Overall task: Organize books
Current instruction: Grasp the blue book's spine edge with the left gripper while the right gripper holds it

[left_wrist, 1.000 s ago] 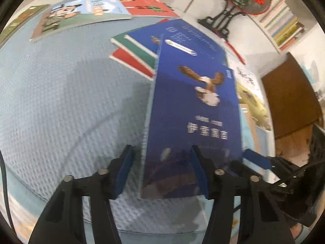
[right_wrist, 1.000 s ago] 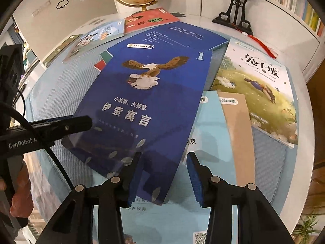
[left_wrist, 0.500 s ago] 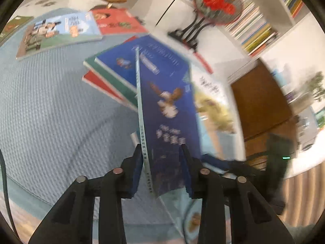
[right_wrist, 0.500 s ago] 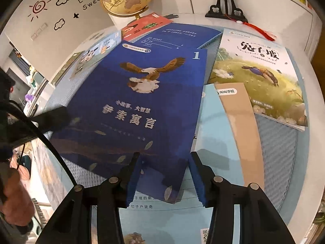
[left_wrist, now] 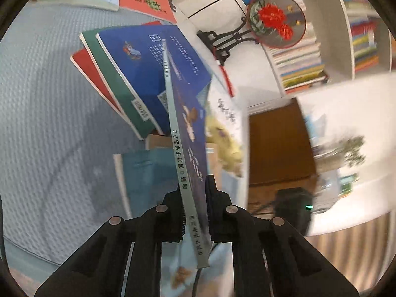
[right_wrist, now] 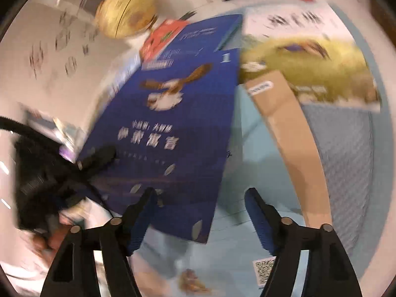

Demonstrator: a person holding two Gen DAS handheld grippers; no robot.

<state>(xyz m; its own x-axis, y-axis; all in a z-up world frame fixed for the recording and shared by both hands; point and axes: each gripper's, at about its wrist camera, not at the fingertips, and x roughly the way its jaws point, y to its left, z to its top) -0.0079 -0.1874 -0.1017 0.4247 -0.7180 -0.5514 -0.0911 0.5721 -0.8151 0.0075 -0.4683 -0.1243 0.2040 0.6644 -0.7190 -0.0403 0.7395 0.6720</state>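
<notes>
Now, left wrist view: left claw [left_wrist: 195,210] pressed onto the blue eagle book [left_wrist: 190,133], jaws just closed, pads on both covers near the lower end of the grey spine. Book tipped up on edge, spine toward the camera, far end over a fanned stack of blue, green and red books [left_wrist: 118,74]. Open blue textured surface [left_wrist: 44,104] to the left; pale blue book [left_wrist: 148,173] flat just below the stack. Round red-flower ornament [left_wrist: 276,21] and bookshelf [left_wrist: 302,59] beyond the far edge.

Right wrist view, blurred: right claw [right_wrist: 200,217] spread wide, jaws just opened, nothing pinched; the book's lower corner between the pads, touching neither as far as visible. Left claw gripping the cover's left edge. Tan book [right_wrist: 292,136] and yellow-green picture book [right_wrist: 309,66] to the right, bare surface past them. Globe [right_wrist: 126,17] at the far edge.
</notes>
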